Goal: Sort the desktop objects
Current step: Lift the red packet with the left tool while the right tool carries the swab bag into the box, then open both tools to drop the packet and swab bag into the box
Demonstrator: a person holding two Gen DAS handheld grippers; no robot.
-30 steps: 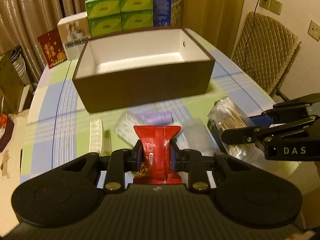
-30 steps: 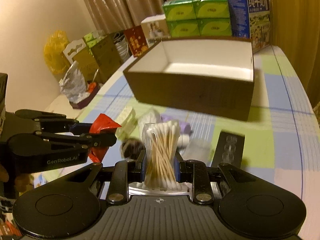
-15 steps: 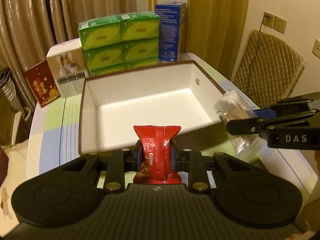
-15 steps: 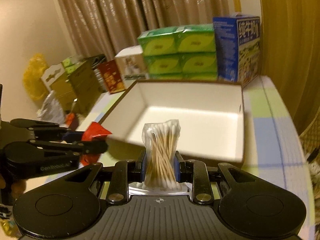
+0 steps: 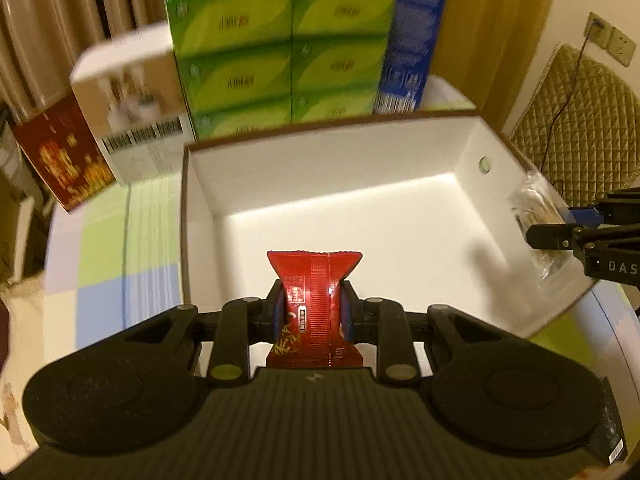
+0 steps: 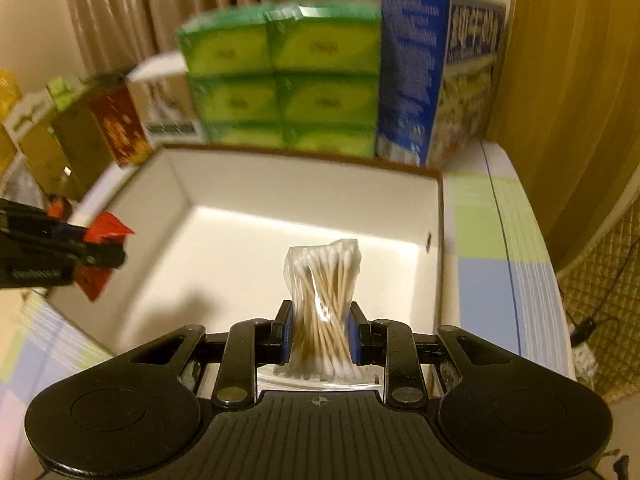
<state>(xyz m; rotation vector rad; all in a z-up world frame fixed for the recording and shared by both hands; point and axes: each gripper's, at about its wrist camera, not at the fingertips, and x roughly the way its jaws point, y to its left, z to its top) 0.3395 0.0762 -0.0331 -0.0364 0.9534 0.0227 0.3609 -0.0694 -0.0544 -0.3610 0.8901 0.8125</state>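
Note:
My left gripper is shut on a red snack packet and hangs over the near left part of the brown box with a white inside. The right gripper is shut on a clear bag of cotton swabs, held over the near right part of that same box. In the left wrist view the right gripper with the swab bag shows at the box's right wall. The right wrist view has the left gripper and the red packet at the box's left wall. Nothing lies inside the box.
Behind the box stand stacked green tissue packs, a blue carton, a white product box and a red card. A checked tablecloth covers the table. A quilted chair stands to the right.
Both grippers have moved forward from above the loose items on the cloth to over the open box, each still holding its item. The loose items have dropped out of view.

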